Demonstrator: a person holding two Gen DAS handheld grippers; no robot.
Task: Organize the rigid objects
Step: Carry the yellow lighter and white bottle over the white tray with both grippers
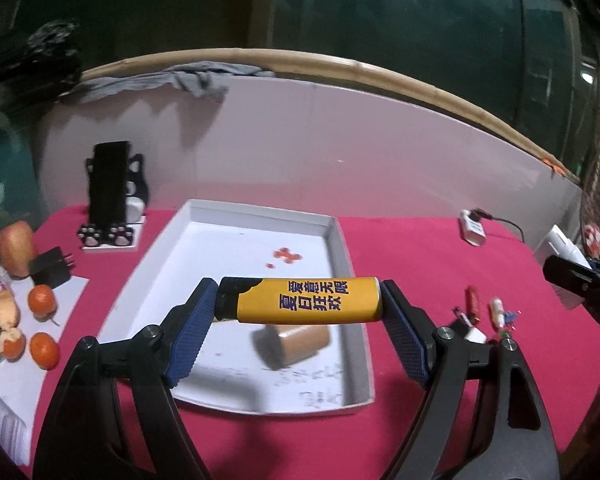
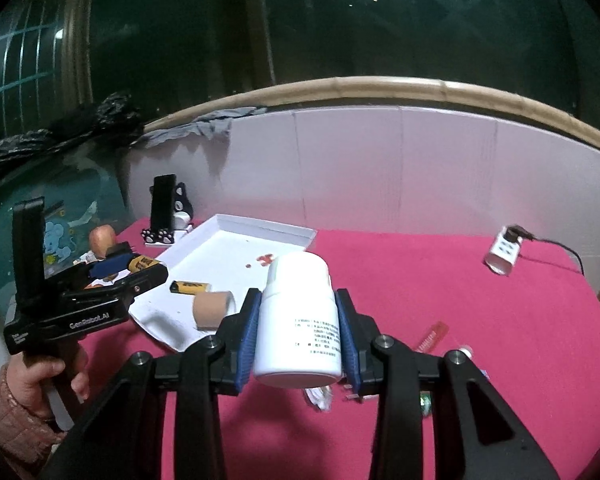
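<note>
**While both grippers are loaded: drop-off stage**

L gripper [image 1: 296, 304] clamps yellow lighter [image 1: 308, 300] endwise, above white tray [image 1: 340, 248] holding a tan roll [image 1: 296, 342]. R gripper [image 2: 298, 336] pinches white bottle [image 2: 298, 316] over red tabletop [image 2: 460, 280], beside tray. Next, likely: lower lighter into tray, release; bottle follows.

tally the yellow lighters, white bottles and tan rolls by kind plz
yellow lighters: 2, held lighter and tray lighter
white bottle: 1
tan roll: 1
total: 4
</note>
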